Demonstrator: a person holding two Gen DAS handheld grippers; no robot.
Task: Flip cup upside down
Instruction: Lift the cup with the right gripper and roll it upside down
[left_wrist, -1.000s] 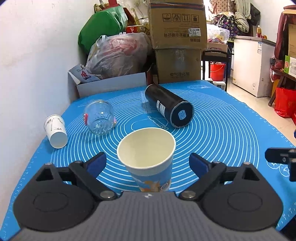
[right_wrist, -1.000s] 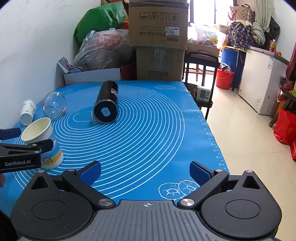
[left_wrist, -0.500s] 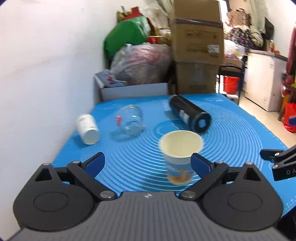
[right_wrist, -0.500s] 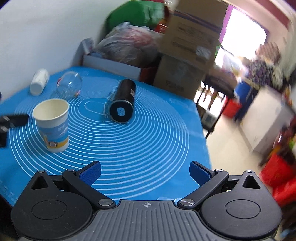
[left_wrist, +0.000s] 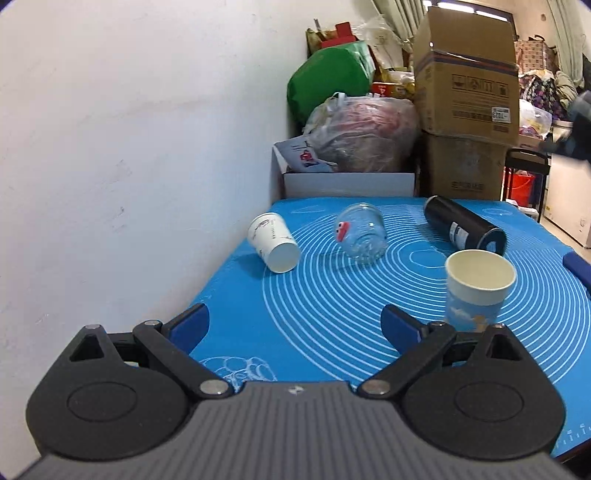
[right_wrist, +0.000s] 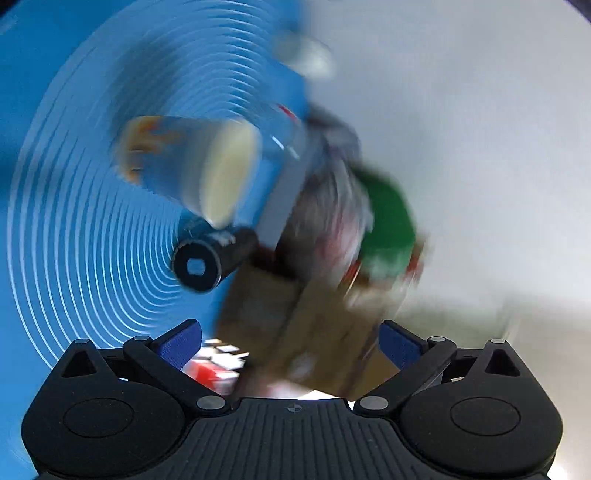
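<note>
A paper cup (left_wrist: 476, 288) with a blue printed wall and cream inside stands upright on the blue mat (left_wrist: 332, 317), to the right of my left gripper. My left gripper (left_wrist: 295, 326) is open and empty, back from the cup. The right wrist view is rolled hard and blurred; the cup (right_wrist: 192, 162) shows there ahead of my right gripper (right_wrist: 290, 343), which is open and empty. A blue fingertip (left_wrist: 578, 267) of the right gripper shows at the right edge of the left wrist view.
A white paper cup (left_wrist: 275, 243), a clear glass jar (left_wrist: 362, 234) and a black cylinder (left_wrist: 463, 227) lie on their sides behind the cup. A white wall runs along the left. Boxes and bags (left_wrist: 465, 110) stand past the mat's far edge.
My left gripper has drawn back and to the left, away from the cup. My right gripper has rolled sharply, its view turned sideways and blurred, and moved closer to the cup.
</note>
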